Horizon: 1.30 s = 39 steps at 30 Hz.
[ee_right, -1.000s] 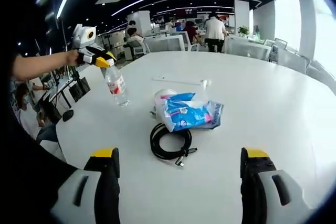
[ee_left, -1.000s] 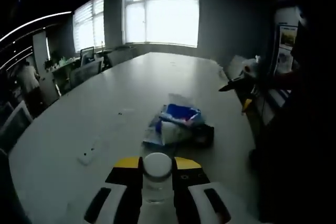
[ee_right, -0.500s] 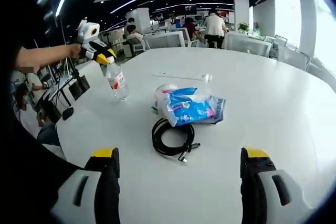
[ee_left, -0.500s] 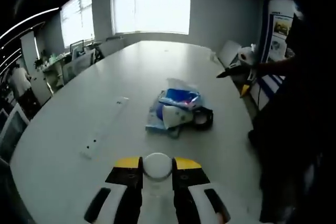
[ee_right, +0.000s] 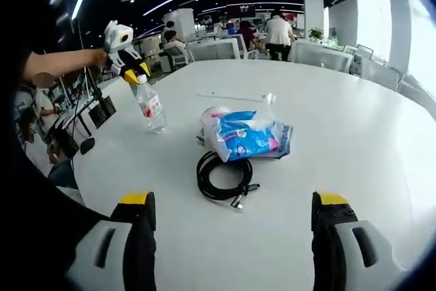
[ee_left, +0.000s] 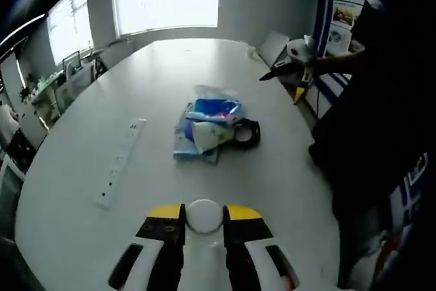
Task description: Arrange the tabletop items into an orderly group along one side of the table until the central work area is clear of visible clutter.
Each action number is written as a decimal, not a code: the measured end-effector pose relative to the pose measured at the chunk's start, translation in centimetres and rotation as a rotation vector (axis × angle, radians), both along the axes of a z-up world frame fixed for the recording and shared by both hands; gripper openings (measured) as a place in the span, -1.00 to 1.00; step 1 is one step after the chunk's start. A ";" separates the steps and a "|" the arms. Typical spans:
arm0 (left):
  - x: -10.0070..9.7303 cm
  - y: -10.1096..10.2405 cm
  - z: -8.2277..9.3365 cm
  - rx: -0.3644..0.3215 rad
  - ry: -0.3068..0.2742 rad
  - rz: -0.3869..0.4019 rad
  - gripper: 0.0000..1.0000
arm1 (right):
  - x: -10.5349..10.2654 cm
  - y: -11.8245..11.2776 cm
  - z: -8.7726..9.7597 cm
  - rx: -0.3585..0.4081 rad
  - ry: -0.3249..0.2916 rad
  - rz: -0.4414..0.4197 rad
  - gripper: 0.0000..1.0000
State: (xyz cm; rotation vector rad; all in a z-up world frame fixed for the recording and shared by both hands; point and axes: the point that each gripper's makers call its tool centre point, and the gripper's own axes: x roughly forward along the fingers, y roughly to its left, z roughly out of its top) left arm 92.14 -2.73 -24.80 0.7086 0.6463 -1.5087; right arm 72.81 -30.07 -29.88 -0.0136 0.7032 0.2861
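The left gripper (ee_left: 203,236) is clamping the white cap of a clear plastic bottle (ee_right: 151,108), its body mostly hidden below the jaws in the left gripper view; the bottle is standing near the table's (ee_right: 354,134) left edge. The right gripper (ee_right: 231,236) is hovering wide open and empty, nearer than the coiled black cable (ee_right: 223,176). Just beyond the cable, a crinkled blue-and-white packet (ee_right: 246,140) is lying, and farther off a long white power strip (ee_left: 120,161).
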 end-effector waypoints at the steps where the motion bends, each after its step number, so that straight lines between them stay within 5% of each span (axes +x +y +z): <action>1: 0.0 0.0 0.0 0.001 0.002 0.002 -0.62 | 0.0 0.0 0.0 0.001 0.002 0.000 0.82; 11: -0.5 -0.1 0.3 0.001 -0.017 -0.011 -0.59 | 0.0 0.2 -0.2 0.006 0.004 0.006 0.81; 16: -0.8 -0.6 1.0 -0.048 -0.005 0.038 -0.31 | 0.2 0.2 0.0 0.010 -0.006 0.012 0.81; 27: -0.9 -0.5 4.2 -0.237 0.007 0.235 0.10 | 0.8 0.2 0.5 0.018 -0.023 0.030 0.83; 39: -3.7 0.1 3.8 -0.363 0.039 0.468 0.38 | 1.3 -0.2 1.8 0.071 -0.065 0.038 0.91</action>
